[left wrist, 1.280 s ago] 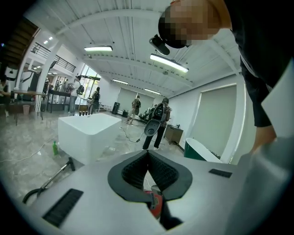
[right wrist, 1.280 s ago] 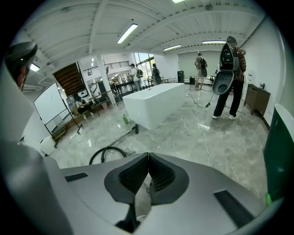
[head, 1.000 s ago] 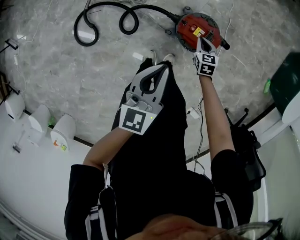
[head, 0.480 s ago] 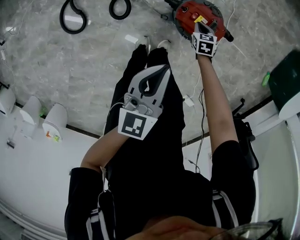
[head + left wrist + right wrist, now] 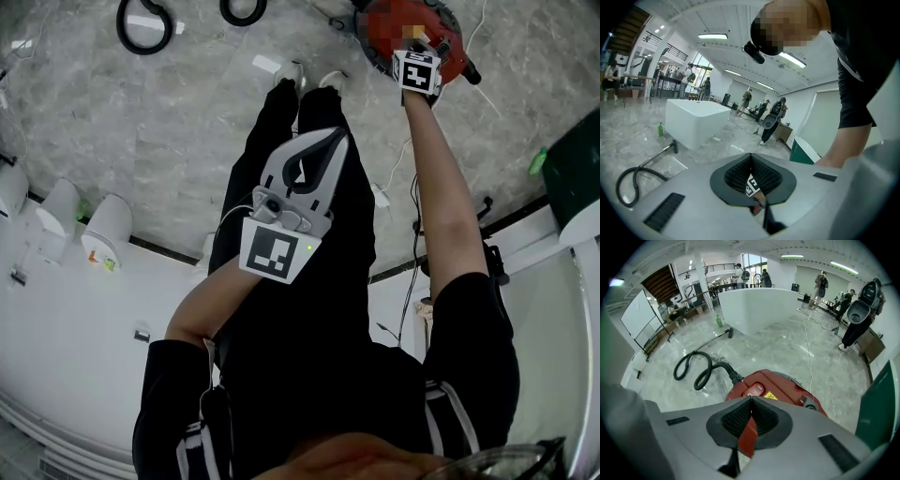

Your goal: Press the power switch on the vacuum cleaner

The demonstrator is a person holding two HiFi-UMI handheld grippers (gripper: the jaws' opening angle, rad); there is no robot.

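The red vacuum cleaner (image 5: 780,389) stands on the marble floor, its black hose (image 5: 699,367) curling off to the left. On its top sits a red rocker switch (image 5: 754,390) beside a yellow label (image 5: 771,396). My right gripper (image 5: 751,398) is shut, its tips just over the near edge of the switch; whether they touch it is hidden. In the head view the right gripper (image 5: 413,49) reaches onto the vacuum cleaner (image 5: 455,47) at the top edge. My left gripper (image 5: 332,137) is shut, holds nothing and hangs in front of the person's black trousers.
Hose loops (image 5: 141,23) lie on the floor at the upper left. A white cable (image 5: 808,350) runs across the floor. A white block (image 5: 757,305) with a green bottle (image 5: 718,321) beside it stands behind, a green bin (image 5: 574,159) to the right. People stand far off.
My right gripper has reached farther forward onto the top of the vacuum cleaner, and the vacuum has slid toward the head view's top edge. The left gripper stays raised and shut.
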